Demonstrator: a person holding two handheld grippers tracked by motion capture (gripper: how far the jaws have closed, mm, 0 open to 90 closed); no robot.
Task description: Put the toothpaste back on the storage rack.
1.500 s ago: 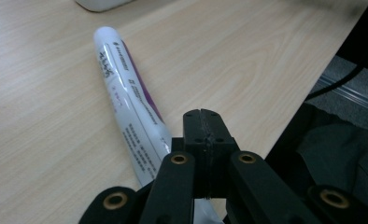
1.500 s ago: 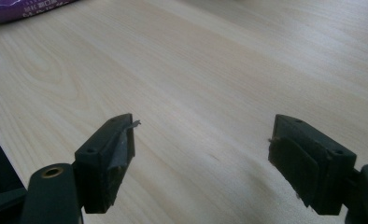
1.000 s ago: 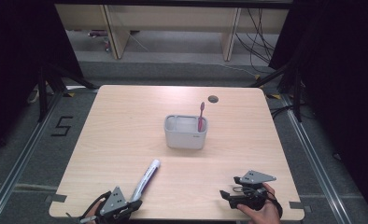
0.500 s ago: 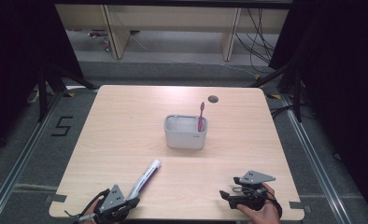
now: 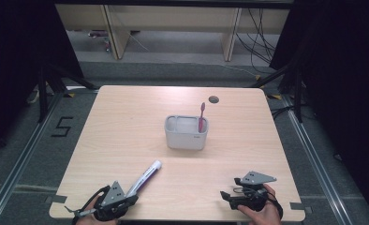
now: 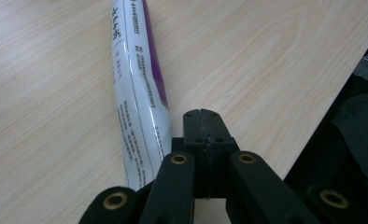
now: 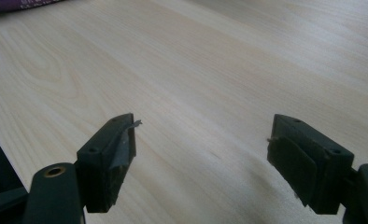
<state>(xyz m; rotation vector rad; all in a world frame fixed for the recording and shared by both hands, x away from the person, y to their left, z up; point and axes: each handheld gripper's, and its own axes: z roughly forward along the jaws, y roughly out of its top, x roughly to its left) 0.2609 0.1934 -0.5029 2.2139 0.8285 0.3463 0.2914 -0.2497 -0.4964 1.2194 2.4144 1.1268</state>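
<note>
While the left gripper [image 6: 201, 116] sits closed beside the tube [image 6: 138, 88], gripping nothing, the right gripper [image 7: 201, 154] gapes wide; the left must likely open before grasping the tube.

at the left of the high view i read a black "5" [image 5: 62, 126] marked on the floor. small print runs along my toothpaste tube [image 6: 138, 93], too blurred to read.

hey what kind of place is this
Probably a lab recording setup: a bare wooden table ringed by black curtains, with loose cables on the floor behind and a floor mark "5".
</note>
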